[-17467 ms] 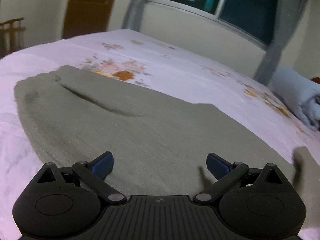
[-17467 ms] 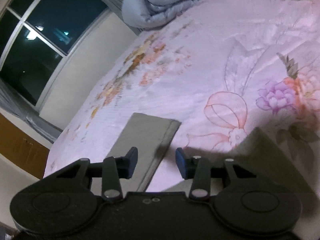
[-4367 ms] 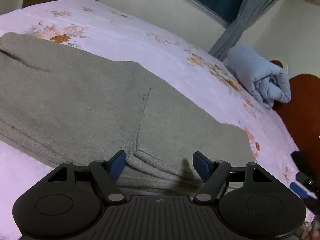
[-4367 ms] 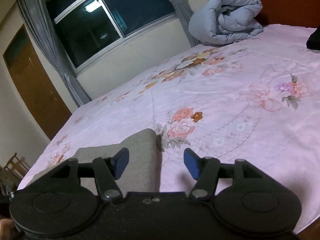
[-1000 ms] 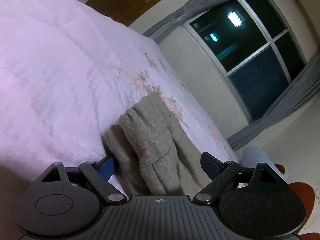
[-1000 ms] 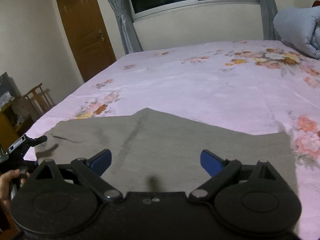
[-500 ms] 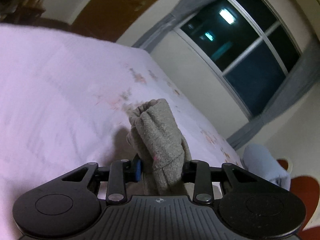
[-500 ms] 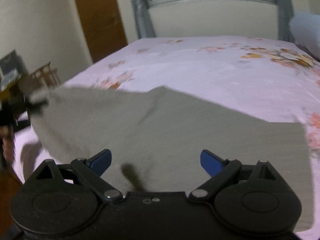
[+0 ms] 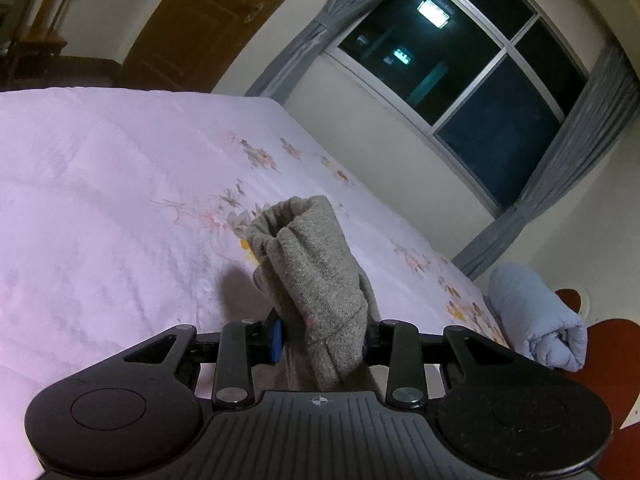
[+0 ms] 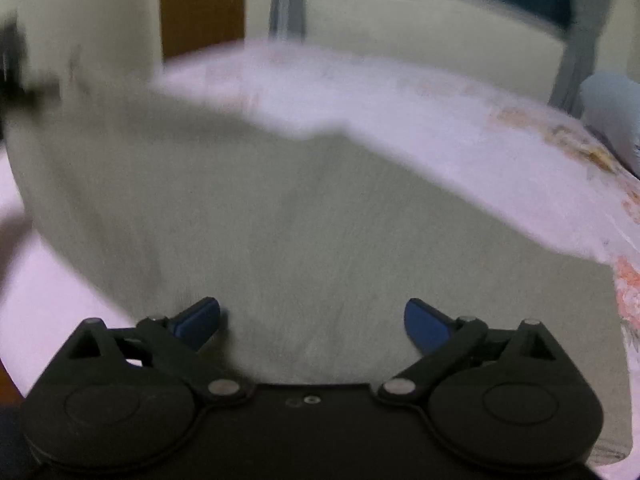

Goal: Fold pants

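While the left gripper (image 9: 324,340) pinches a bunched end of the grey pants (image 9: 312,272) low in frame, carry it over evenly — the right gripper (image 10: 312,320), jaws just spread wide and empty, hovers above the cloth on the floral bedsheet (image 9: 100,200).

Grey-green knit pants (image 10: 320,220) lie spread across the near part of a pink floral bed, their left end raised off it (blurred in the right wrist view) and bunched into thick, upright folds (image 9: 316,276).
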{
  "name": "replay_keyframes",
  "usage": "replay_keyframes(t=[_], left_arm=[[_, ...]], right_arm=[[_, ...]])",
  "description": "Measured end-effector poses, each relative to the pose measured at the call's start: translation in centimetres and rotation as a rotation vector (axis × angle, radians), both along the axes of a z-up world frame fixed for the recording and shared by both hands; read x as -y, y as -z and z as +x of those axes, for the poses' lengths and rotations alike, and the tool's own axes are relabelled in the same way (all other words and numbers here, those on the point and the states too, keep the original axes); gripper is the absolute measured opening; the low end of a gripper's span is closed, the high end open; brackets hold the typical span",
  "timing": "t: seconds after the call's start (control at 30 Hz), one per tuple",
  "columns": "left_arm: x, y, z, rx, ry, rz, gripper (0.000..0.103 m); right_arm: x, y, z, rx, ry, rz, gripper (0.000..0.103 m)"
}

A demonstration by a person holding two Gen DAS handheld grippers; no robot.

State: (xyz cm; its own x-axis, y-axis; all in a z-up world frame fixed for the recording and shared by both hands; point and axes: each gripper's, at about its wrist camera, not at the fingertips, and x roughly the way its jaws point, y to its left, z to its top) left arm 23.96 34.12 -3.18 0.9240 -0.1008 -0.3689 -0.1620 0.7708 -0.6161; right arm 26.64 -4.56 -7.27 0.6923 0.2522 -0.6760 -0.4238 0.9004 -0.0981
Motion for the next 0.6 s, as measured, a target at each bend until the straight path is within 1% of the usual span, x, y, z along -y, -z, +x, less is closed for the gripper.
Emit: replay_keyframes(t=[0.03,0.13,0.17,0.2,0.23,0.3,0.33,0.4,0.47,0.53,0.6], left_arm=[[0.2,-0.2,-0.1,0.0,-0.001,0.007,0.034],[0.6,-0.6,0.5,0.009,-0.001,0.011,0.034],[0.8,-1.0,0.6,0.014,0.002,0.024,0.034],[1.0,-1.4,0.7,0.02,0.006,0.038,0.034],[1.4,-1.9,0.7,0.026,0.011,0.061,0.034],[3.0,-3.7,0.8,0.038,0.029,0.129,0.034],[4.2,-4.8,0.9,0.051,0.047,0.179,0.034],[7.8,-7.3,1.1,0.093,0.107,0.282,0.034],[12.5,-9.4,1.6,0.145,0.202,0.373,0.034],[18.2,-10.7,2.3,0.189,0.31,0.45,0.034],[23.6,-10.8,3.1,0.208,0.408,0.493,0.034]], right_arm=[[-0.1,0.3,-0.2,0.017,0.005,-0.005,0.096],[-0.3,0.2,-0.3,0.028,-0.005,-0.014,0.097],[0.2,-0.3,-0.2,0.016,-0.01,0.019,0.096],[1.5,-1.1,-0.1,0.01,0.0,0.085,0.096],[3.1,-1.7,-0.3,0.018,0.039,0.154,0.096],[6.9,-3.0,-0.7,0.034,0.091,0.294,0.097],[8.6,-3.5,-1.0,0.053,0.12,0.316,0.097],[12.8,-4.7,-1.4,0.088,0.186,0.339,0.097],[17.0,-5.5,-1.9,0.118,0.257,0.388,0.097],[21.8,-6.1,-2.4,0.138,0.353,0.428,0.097],[26.3,-6.8,-2.9,0.166,0.442,0.448,0.097]])
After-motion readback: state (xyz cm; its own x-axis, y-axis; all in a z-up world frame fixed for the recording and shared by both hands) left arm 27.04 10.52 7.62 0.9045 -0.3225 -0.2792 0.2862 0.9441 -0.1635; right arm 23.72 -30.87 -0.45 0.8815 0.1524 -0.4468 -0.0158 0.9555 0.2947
